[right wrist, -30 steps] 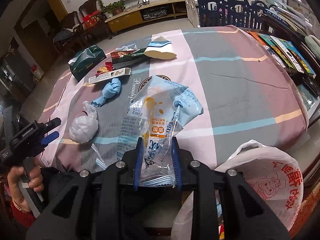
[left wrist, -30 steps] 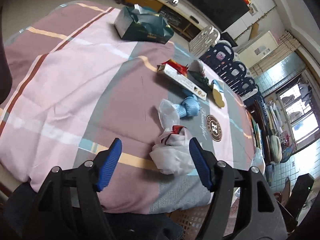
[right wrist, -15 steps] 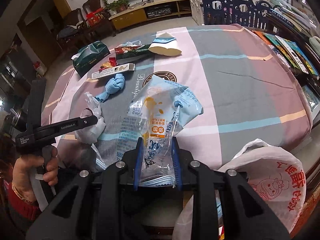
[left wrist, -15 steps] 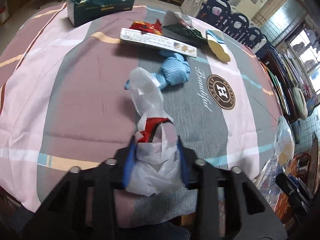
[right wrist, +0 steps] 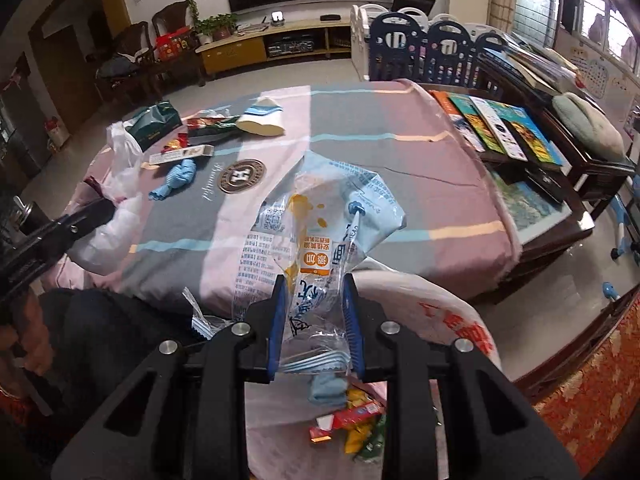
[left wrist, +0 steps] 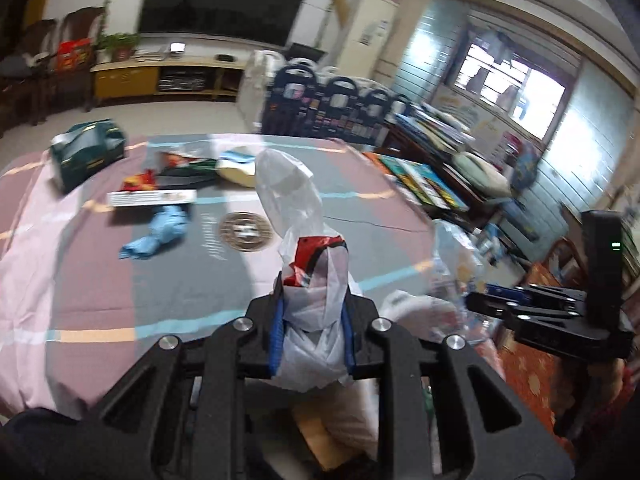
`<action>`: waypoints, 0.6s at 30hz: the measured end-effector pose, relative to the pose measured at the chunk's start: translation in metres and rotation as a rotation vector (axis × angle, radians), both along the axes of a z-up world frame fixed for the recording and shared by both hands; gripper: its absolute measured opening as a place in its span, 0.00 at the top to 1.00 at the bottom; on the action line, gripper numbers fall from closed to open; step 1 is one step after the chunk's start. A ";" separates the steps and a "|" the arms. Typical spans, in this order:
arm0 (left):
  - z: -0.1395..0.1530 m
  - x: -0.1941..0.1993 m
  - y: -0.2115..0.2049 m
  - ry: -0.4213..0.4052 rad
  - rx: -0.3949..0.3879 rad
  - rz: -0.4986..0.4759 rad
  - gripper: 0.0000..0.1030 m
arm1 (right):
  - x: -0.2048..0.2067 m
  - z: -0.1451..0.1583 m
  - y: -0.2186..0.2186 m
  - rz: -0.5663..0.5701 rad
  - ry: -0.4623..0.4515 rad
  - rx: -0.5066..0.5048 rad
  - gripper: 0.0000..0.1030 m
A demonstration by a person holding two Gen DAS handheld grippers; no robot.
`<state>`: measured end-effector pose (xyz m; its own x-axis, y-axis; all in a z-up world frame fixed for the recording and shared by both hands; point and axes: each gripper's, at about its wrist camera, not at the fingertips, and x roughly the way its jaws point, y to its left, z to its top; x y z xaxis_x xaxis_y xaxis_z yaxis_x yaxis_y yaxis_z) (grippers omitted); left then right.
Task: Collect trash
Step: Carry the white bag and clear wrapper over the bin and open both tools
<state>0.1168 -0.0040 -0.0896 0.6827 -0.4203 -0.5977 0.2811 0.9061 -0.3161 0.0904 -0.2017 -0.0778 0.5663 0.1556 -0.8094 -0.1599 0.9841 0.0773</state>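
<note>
My left gripper (left wrist: 314,286) grips a crumpled white plastic bag (left wrist: 288,196) with a red scrap in it; the jaws are still closing and the pads press on it. The bag hangs above the table's near edge. My right gripper (right wrist: 314,280) is shut on a clear printed wrapper (right wrist: 320,216), right over an open white trash bag (right wrist: 440,312) that holds several wrappers. In the left wrist view the right gripper (left wrist: 494,292) is at the right, beside the trash bag (left wrist: 404,304). On the tablecloth lie a blue crumpled glove (left wrist: 160,232), a long box (left wrist: 152,198) and snack packets (left wrist: 180,164).
A green tissue pack (left wrist: 86,152) and a cream packet (left wrist: 236,168) lie at the table's far side. Books (right wrist: 500,128) cover a low cabinet to the right. A playpen fence (right wrist: 420,52) stands behind the table. A hand (right wrist: 24,332) holds the left gripper.
My left gripper shut on the white bag, lifted it off the cloth and swung right. My right gripper carried the wrapper nearer, over the trash bag.
</note>
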 end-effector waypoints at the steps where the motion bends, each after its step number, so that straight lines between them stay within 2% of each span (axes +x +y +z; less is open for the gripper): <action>1: 0.003 -0.002 -0.011 0.001 -0.005 -0.030 0.77 | -0.006 -0.004 -0.013 -0.021 0.015 -0.011 0.73; 5: 0.003 -0.010 -0.062 0.032 -0.018 -0.174 0.77 | -0.022 -0.029 -0.050 -0.081 0.119 -0.015 0.71; 6: 0.000 -0.012 -0.075 0.048 -0.013 -0.207 0.77 | -0.025 -0.036 -0.057 -0.097 0.152 -0.017 0.65; 8: -0.007 -0.020 -0.100 0.068 0.021 -0.265 0.76 | -0.033 -0.048 -0.065 -0.127 0.195 -0.041 0.44; 10: -0.015 -0.029 -0.123 0.081 0.068 -0.332 0.74 | -0.040 -0.050 -0.073 -0.160 0.178 -0.053 0.39; 12: -0.022 -0.035 -0.140 0.096 0.086 -0.378 0.70 | -0.041 -0.045 -0.087 -0.207 0.158 -0.014 0.35; 14: -0.029 -0.037 -0.152 0.115 0.093 -0.418 0.63 | -0.041 -0.038 -0.103 -0.262 0.142 0.041 0.32; 15: -0.032 -0.038 -0.155 0.123 0.090 -0.437 0.55 | -0.041 -0.034 -0.111 -0.290 0.135 0.071 0.31; 16: -0.034 -0.038 -0.157 0.132 0.085 -0.452 0.42 | -0.040 -0.031 -0.119 -0.320 0.125 0.105 0.31; 18: -0.037 -0.039 -0.159 0.143 0.066 -0.466 0.28 | -0.040 -0.027 -0.130 -0.356 0.112 0.140 0.31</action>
